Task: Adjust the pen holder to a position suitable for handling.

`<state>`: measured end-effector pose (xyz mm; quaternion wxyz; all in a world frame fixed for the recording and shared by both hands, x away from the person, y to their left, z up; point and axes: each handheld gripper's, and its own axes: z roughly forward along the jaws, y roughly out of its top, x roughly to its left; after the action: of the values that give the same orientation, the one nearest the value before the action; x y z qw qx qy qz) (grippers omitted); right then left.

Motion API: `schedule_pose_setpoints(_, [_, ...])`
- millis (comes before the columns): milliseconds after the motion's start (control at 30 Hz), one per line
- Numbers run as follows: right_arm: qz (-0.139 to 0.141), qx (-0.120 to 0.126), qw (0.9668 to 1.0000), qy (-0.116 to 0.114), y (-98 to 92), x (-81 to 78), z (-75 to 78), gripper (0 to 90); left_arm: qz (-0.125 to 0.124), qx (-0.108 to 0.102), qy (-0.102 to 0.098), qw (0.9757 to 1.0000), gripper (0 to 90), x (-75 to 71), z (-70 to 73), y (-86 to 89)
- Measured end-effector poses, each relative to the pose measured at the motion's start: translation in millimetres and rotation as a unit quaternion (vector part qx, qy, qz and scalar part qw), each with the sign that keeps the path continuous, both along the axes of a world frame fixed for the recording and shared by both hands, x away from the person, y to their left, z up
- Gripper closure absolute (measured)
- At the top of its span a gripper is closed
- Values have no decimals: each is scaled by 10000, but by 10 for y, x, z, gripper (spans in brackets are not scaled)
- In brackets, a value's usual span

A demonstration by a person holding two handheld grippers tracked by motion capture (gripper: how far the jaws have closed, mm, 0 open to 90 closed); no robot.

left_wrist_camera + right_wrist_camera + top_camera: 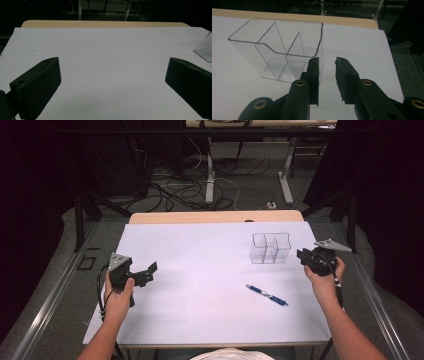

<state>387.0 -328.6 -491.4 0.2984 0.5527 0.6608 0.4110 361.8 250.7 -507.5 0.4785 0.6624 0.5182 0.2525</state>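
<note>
Right gripper (327,62) beside clear organizer (277,47)

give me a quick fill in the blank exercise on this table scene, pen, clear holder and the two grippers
1. The pen lying on the white table is ____ in colour.
2. The clear holder stands nearer the ____ gripper than the other one.
3. The left gripper has its fingers spread wide with ____ between them.
4. The right gripper has its fingers with a narrow gap, just beside the holder and ____ it.

Missing words: blue; right; nothing; not touching
</note>
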Motion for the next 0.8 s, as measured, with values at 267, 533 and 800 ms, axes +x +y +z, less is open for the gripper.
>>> schedule_pose_setpoints(267, [-28,-138,9999,86,-4,236,86,900,10,-8,2,10000,0,-5,0,2])
schedule_pose_setpoints(533, [-106,-301,9993,209,15,481,109,900,16,-28,56,10000,0,-2,-9,0])
schedule_pose_setpoints(800, [-144,-440,9985,306,34,694,74,900,-2,-1,91,10000,0,1,-19,0])
